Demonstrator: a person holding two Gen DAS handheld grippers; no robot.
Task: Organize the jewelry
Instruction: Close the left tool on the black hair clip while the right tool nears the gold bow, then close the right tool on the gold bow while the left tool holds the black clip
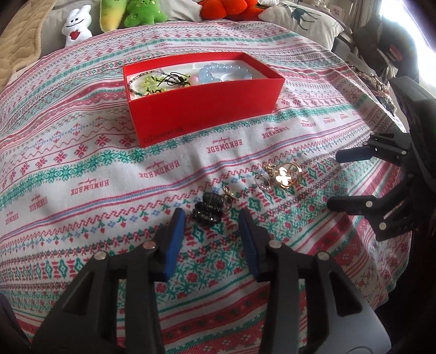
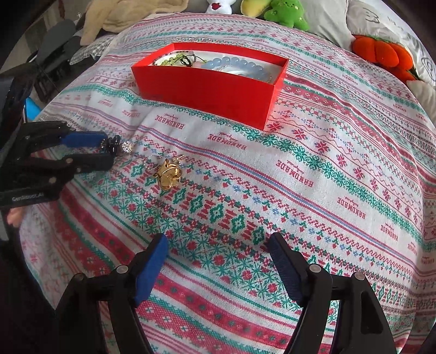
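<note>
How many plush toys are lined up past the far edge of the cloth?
4: white plush far left, yellow-green one, green one, orange one rightmost. Frame edges crop them; more may be hidden.

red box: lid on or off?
Off. The red box is open-topped, with bead bracelets visible inside; no lid in view.

L wrist cam is mounted behind the left claw (image 1: pixel 212 217), angled steeply down at the patterned cloth (image 1: pixel 81 168), close to it; red box (image 1: pixel 203 109) is seen further ahead, plush toys (image 1: pixel 130 13) at the far edge. R wrist cam is set likewise behind the right claw (image 2: pixel 216 242), also tilted down and near the cloth. Shared by both: box, cloth, gold jewelry piece (image 2: pixel 167 174), toys. Each claw is caught in the other's view: right claw at L view's right edge, left claw at R view's left edge.
</note>
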